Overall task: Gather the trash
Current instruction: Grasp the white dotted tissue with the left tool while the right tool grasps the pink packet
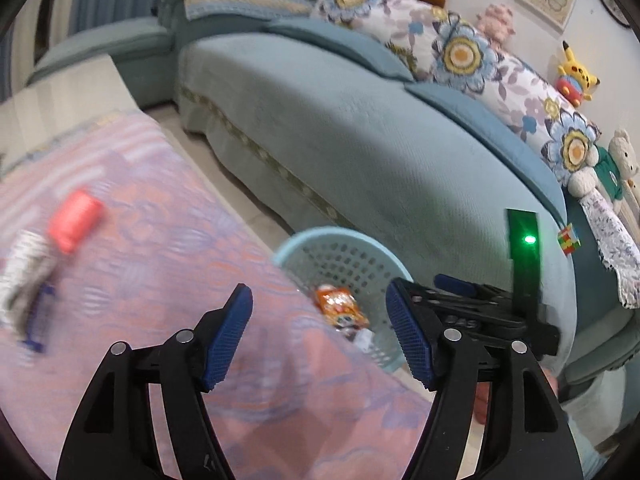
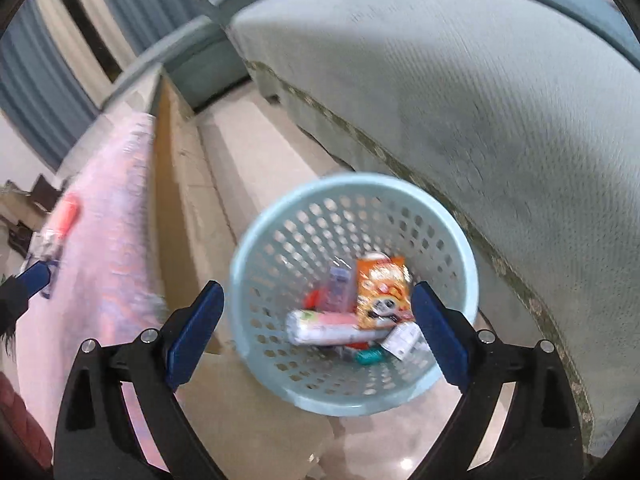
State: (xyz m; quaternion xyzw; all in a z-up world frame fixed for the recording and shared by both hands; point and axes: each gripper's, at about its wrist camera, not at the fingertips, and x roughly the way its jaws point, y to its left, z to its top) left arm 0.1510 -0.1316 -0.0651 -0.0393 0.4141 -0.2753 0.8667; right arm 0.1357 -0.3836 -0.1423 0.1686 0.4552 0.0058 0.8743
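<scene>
A light blue perforated basket (image 2: 460, 240) stands on the floor between the table and the sofa; it also shows in the left wrist view (image 1: 344, 236). It holds an orange snack packet (image 2: 380, 292), a white and pink tube (image 2: 328, 326) and several smaller wrappers. My right gripper (image 2: 316, 316) is open and empty just above the basket. My left gripper (image 1: 320, 336) is open and empty over the pink tablecloth (image 1: 160, 280). On the cloth to the left lie a red cylinder (image 1: 76, 220) and a crumpled silver wrapper (image 1: 24, 272), both blurred.
A teal sofa (image 1: 360, 140) with floral cushions and plush toys runs along the far side. A Rubik's cube (image 1: 569, 240) sits on its seat. The right gripper's body (image 1: 480, 312) is close to my left gripper's right finger. The table edge (image 2: 172, 200) borders the basket.
</scene>
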